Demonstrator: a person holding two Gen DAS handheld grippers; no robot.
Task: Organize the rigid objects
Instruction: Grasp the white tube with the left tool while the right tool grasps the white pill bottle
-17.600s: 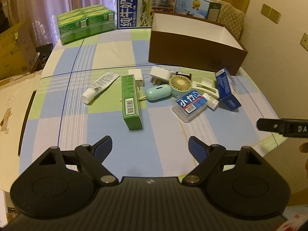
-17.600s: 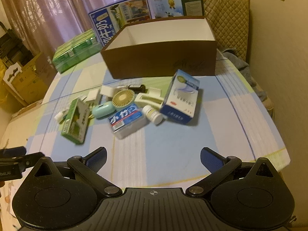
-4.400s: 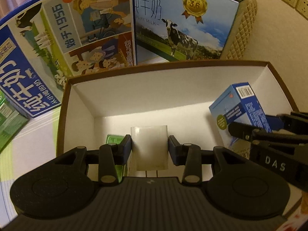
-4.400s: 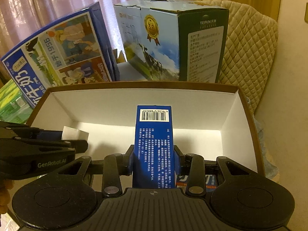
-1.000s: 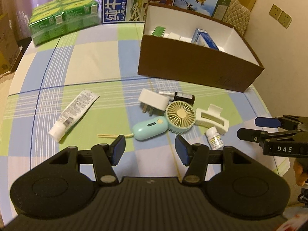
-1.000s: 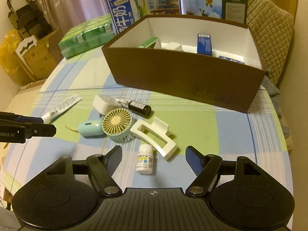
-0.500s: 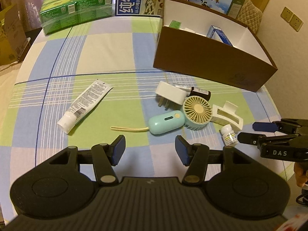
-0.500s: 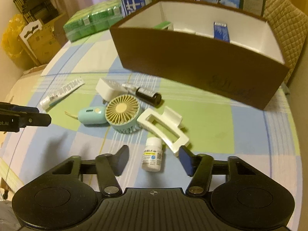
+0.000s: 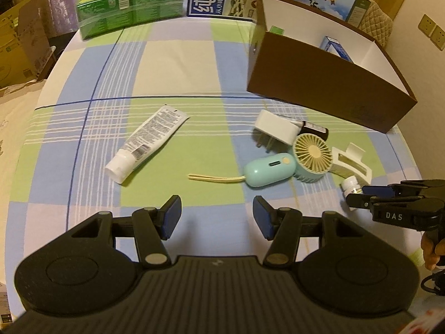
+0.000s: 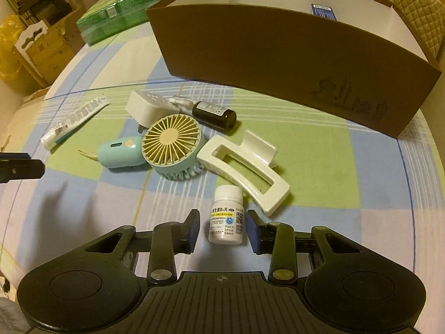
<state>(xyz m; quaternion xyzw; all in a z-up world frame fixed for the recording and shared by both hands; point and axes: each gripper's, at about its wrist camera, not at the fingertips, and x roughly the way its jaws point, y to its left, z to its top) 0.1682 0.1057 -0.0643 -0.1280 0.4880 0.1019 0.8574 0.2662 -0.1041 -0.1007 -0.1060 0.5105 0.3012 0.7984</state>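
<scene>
Pill bottle point(image 10: 226, 218) just before hair clip point(image 10: 244, 164), box point(image 10: 278, 55) behind.

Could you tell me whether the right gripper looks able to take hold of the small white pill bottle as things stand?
Probably yes. The right gripper is open with the pill bottle lying between its fingers, apart from both. The white hair clip lies just beyond the bottle's cap, perhaps touching it, but outside the gap.
</scene>
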